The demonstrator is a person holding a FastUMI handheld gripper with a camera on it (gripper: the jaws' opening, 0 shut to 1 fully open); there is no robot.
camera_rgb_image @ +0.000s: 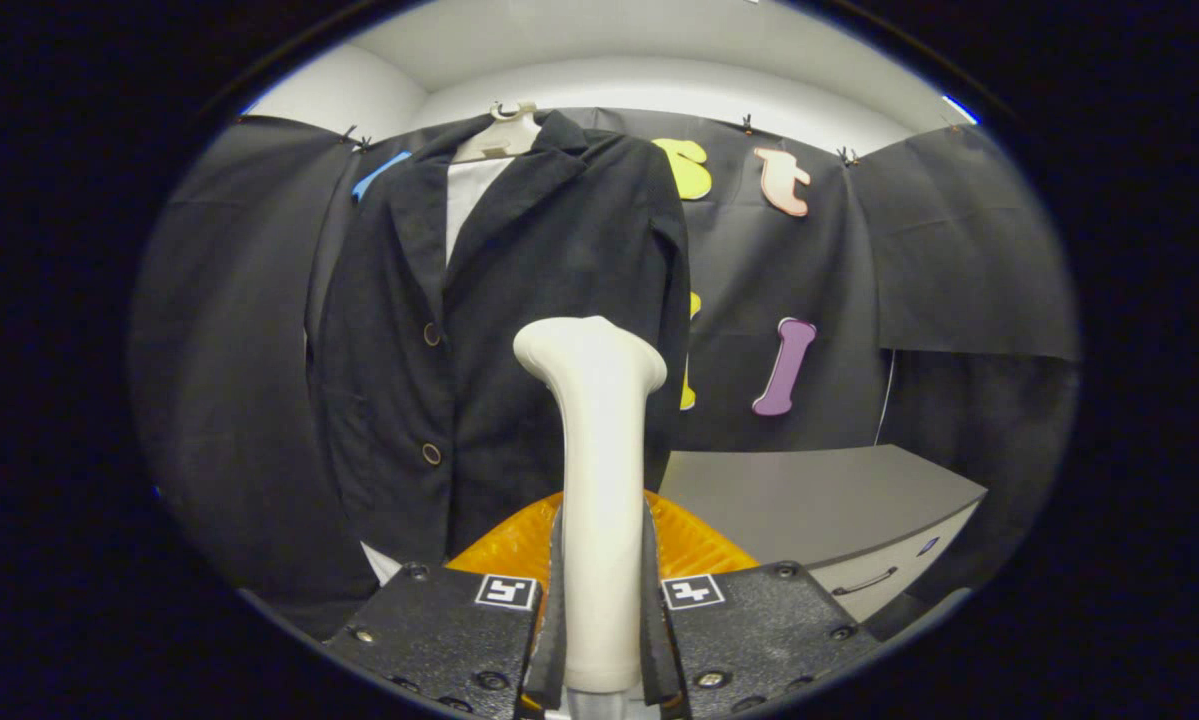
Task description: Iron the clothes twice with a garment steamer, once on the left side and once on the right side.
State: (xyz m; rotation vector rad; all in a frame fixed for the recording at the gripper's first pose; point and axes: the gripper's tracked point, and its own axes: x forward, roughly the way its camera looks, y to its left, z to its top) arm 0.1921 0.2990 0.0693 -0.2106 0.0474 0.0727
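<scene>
The claw (601, 610) is clamped on the garment steamer (599, 480), both fingers pressing its pale handle, head pointing to 12 o'clock. The dark jacket (479, 340) hangs on a hanger (504, 135) beyond the head, toward 11 o'clock; whether the head touches the cloth I cannot tell. A grey desk (819, 500) sits at 3 o'clock. The smooth, tapered handle could likely twist or slide in the grip under a sideways push. The loosely hung jacket may swing away, or its buttons (431, 394) could catch the head.

Probably a cloth-walled (959, 250) test booth
</scene>
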